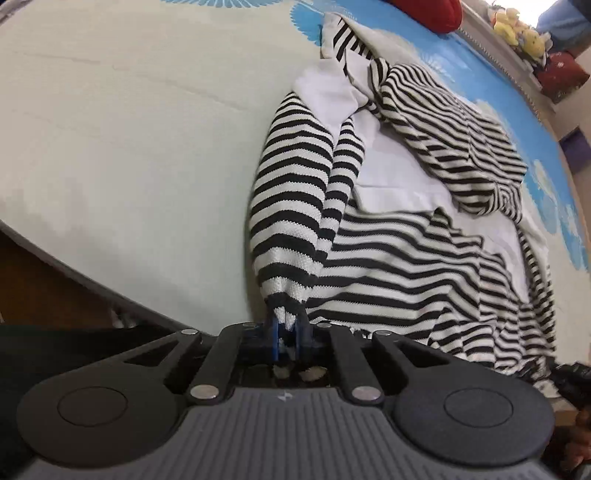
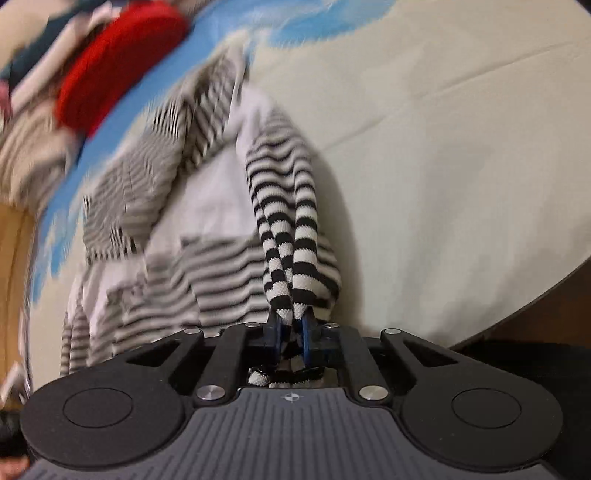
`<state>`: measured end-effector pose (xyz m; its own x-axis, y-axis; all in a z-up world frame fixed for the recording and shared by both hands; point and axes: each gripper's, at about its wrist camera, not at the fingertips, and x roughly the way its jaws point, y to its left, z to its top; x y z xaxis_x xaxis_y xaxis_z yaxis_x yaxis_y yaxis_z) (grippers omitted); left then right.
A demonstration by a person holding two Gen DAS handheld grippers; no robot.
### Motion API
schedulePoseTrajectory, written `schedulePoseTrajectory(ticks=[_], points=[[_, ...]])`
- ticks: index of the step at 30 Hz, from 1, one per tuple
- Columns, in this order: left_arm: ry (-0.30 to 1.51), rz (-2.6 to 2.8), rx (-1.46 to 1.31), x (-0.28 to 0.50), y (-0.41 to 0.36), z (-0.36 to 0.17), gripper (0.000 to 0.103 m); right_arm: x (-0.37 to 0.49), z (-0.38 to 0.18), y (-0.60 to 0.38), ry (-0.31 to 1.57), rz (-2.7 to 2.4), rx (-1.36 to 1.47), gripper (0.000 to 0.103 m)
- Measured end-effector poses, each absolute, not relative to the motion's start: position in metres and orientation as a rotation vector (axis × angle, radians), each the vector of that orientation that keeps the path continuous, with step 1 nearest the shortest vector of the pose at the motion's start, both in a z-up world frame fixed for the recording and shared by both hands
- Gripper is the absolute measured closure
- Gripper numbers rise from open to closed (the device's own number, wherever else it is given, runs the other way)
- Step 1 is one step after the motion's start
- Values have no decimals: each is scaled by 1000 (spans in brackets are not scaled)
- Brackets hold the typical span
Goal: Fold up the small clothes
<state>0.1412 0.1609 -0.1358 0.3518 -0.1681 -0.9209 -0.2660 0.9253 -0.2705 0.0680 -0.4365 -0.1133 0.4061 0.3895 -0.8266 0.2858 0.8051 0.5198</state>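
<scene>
Gripping a bunched striped edge each, the left gripper [image 1: 287, 328] and the right gripper [image 2: 291, 326] are both clenched on the top [image 1: 388, 221], a black-and-white striped garment with white panels. It lies rumpled on the bed [image 1: 129, 129], on a pale sheet with a blue printed border, and a taut band of cloth rises from the heap to each pair of blue fingers. In the right wrist view the far cloth is blurred, so the lie of its sleeves cannot be read there. Judging by the crumpled body and the twisted striped piece across its upper part, no neat fold exists yet: the top needs spreading flat, then sleeves and body turned in. A red cushion [image 1: 424, 14] sits at the far end.
</scene>
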Motion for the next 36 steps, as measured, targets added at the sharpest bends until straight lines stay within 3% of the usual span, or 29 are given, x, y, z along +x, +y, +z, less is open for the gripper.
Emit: schedulePoseTrajectory(ticks=[3,8,16,18,19,21,25,27,30,36], points=[[1193,76,-432,142,163,-133,68,71,-114,-437,1176,11,644,75],[1209,96,-479,146,163,-141,58,75,-116,-435,1189,-8,665,61],[1237,96,-432,149,154,-152,61,75,-126,-424,1246,-8,581,57],[1232,89,-415,149,152,-152,84,74,-125,-422,1246,6,565,62],[1225,85,-402,148,151,-150,95,74,-124,-421,1241,15,560,80],[1196,74,-389,146,150,-144,96,73,-120,-422,1215,30,569,91],[1153,64,-410,142,153,-132,95,71,-108,-427,1147,38,621,92],[1162,76,-431,142,156,-134,93,71,-109,-429,1157,25,630,89],[1194,98,-431,144,157,-140,88,73,-116,-427,1209,-1,615,76],[1239,88,-395,146,151,-148,80,75,-121,-420,1241,0,572,72]])
